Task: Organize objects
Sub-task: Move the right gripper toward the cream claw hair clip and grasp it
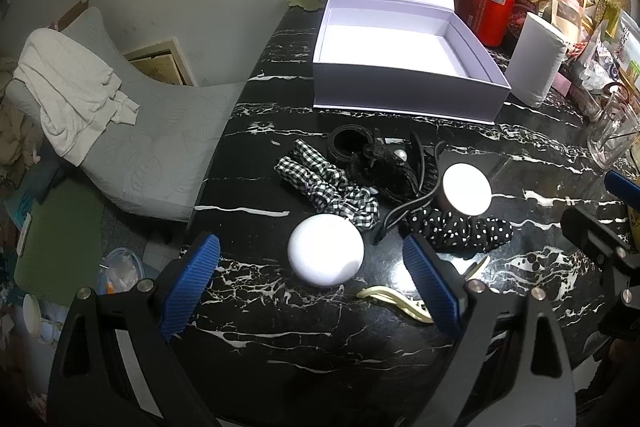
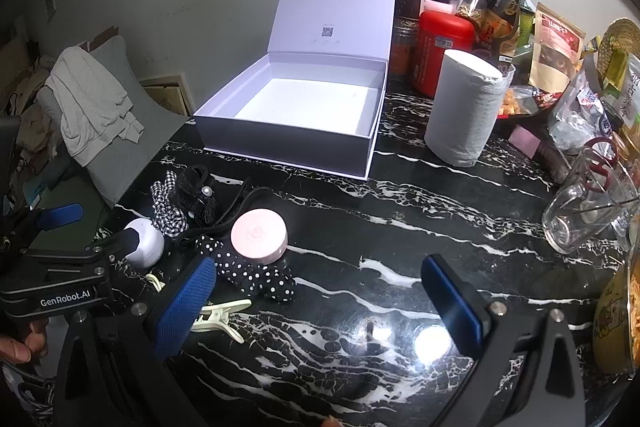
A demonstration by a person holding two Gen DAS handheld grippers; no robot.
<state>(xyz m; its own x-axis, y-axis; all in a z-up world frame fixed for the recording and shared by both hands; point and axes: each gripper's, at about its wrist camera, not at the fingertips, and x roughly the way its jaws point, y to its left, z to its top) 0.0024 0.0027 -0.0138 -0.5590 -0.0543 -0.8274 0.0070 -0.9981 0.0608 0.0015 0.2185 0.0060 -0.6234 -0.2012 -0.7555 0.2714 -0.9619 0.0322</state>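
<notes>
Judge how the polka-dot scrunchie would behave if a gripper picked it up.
The polka-dot scrunchie looks like soft gathered fabric, so it would probably sag and flop rather than hold shape. It seems light and unlikely to roll. One end lies against the pink jar, which a lift might nudge.

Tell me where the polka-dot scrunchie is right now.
The polka-dot scrunchie lies on the black marble table, just in front of the pink round case and right of the white round case, beside the left gripper.
</notes>
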